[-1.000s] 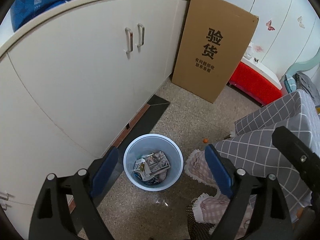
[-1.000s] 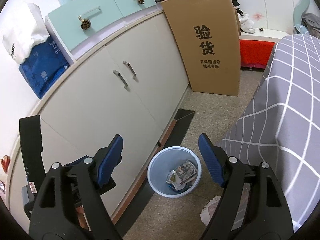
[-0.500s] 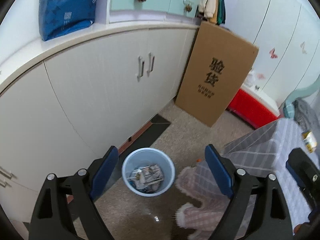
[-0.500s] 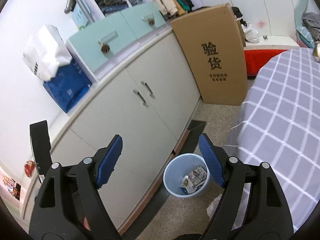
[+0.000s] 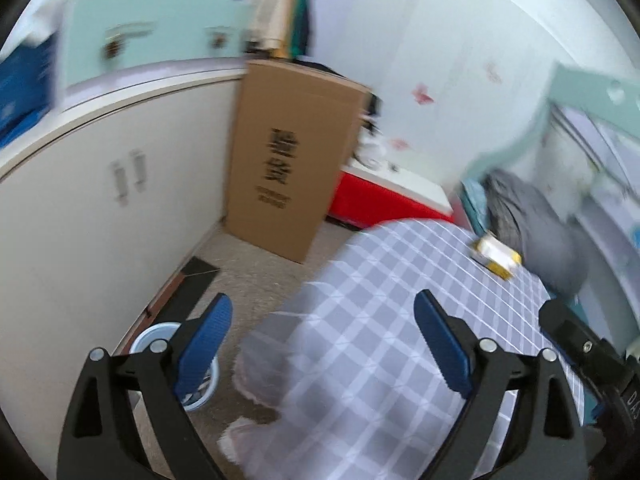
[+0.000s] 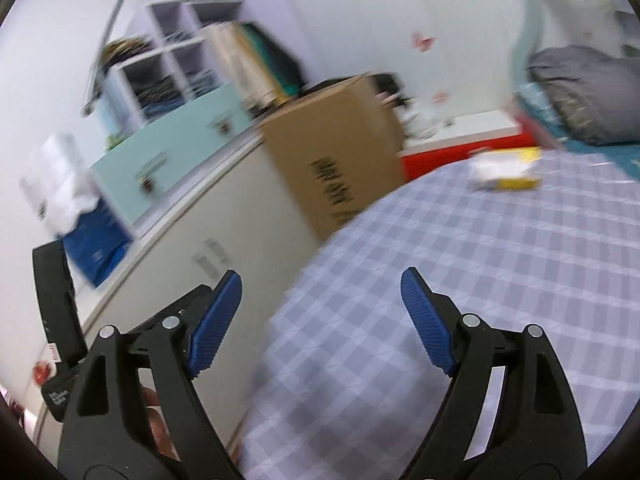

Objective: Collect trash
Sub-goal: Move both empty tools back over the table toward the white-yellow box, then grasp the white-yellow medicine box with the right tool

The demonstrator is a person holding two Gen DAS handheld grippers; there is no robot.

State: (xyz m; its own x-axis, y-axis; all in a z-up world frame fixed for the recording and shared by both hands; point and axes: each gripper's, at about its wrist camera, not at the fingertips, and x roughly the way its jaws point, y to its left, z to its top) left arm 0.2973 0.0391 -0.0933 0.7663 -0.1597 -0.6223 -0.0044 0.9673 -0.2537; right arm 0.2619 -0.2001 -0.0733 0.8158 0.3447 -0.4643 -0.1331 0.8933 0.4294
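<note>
a bed with a grey checked cover (image 5: 380,320) is filling the lower right of both blurred views, its near corner hanging down toward the speckled floor (image 5: 256,264). a long cream cabinet (image 5: 100,208) is running along the left wall, with mint drawers (image 6: 168,156) sitting on its top. a tall cardboard box (image 5: 288,152) printed with dark characters is leaning upright at the cabinet's far end, and a red low bench (image 5: 376,200) is sitting just beside the box. a grey bundle of cloth (image 5: 536,224) is lying at the bed's far end.

the left gripper (image 5: 322,346) is hanging over the bed's near corner with its blue pads spread wide and nothing between them. the right gripper (image 6: 322,320) is hovering over the cover with its jaws equally wide and empty.

the pale blue trash bin (image 5: 160,332) is standing on the floor beside the cabinet base, mostly hidden behind the left gripper's left finger. a small yellow and white package (image 5: 496,256) is lying on the cover near the cloth bundle, well apart from both grippers; in the right wrist view it (image 6: 506,168) is showing too blurred to read.
</note>
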